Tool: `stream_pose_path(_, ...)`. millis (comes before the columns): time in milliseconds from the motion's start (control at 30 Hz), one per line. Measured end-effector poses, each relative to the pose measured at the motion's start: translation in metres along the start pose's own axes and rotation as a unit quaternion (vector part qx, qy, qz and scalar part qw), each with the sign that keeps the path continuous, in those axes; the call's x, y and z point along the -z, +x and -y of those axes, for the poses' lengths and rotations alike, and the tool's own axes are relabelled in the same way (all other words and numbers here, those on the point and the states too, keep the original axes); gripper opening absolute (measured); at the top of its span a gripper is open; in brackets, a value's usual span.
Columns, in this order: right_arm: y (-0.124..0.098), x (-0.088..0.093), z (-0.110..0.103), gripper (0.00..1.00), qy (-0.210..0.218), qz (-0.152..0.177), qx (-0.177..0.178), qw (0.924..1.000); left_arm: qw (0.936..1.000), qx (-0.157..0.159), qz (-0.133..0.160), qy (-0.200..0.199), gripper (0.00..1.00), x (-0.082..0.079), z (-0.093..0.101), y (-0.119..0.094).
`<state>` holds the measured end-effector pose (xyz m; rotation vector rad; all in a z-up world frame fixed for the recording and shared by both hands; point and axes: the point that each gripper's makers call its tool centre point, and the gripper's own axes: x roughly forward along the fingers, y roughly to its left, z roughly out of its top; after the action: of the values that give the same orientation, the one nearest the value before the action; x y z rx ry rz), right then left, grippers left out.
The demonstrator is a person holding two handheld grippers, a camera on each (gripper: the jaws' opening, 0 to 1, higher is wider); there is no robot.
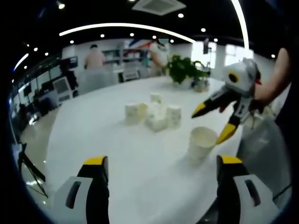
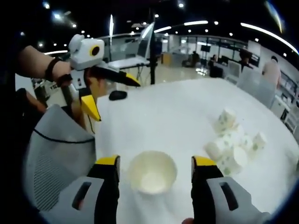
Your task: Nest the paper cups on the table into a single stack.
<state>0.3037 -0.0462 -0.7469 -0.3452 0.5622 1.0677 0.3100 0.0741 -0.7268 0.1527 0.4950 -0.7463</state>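
Note:
A single white paper cup (image 1: 202,142) stands upright with its mouth open near the table's right edge. My right gripper (image 1: 211,125), held in a hand, hovers open just above its rim. Seen from the right gripper view, that cup (image 2: 152,171) lies between the spread jaws of the right gripper (image 2: 155,163), apart from both. A cluster of several white cups (image 1: 154,114), some upright and some tipped over, sits mid-table, and appears again as the cup cluster (image 2: 233,144). My left gripper (image 1: 162,163) is open over bare table; from the other side it shows as the left gripper (image 2: 114,98), empty.
The white table (image 1: 117,149) is wide. A grey mesh chair back (image 2: 56,154) stands at its edge beside the single cup. A black mouse-like object (image 2: 117,95) lies on the table. A potted plant (image 1: 184,70) stands at the far end, with people beyond it.

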Motion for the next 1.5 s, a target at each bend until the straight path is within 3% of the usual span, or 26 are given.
stream_pose_path(367, -0.016, 0.002, 0.016, 0.63, 0.028, 0.02, 0.032, 0.9989, 1.0, 0.0, 0.004, 0.005, 0.95, -0.005, -0.001, 0.001)
stream_pose_path(767, -0.031, 0.002, 0.016, 0.71, 0.032, 0.036, 0.035, 0.9982, 0.9999, 0.0, 0.008, 0.007, 0.95, -0.007, -0.005, 0.003)
stream_pose_path(933, -0.046, -0.002, 0.027, 0.74, 0.03, 0.053, 0.06, 0.9963, 0.9999, -0.002, 0.011, 0.007, 0.95, -0.009, -0.007, 0.003)
stream_pose_path(1167, -0.071, 0.009, 0.049, 0.75, 0.059, 0.062, 0.102, 0.9911, 0.9999, 0.0, 0.011, 0.009, 0.94, -0.01, -0.005, 0.004)
stream_pose_path(1500, -0.099, 0.026, 0.056, 0.76, 0.078, 0.066, 0.135, 0.9856, 0.9999, 0.006, 0.008, 0.01, 0.94, -0.013, -0.002, 0.004)
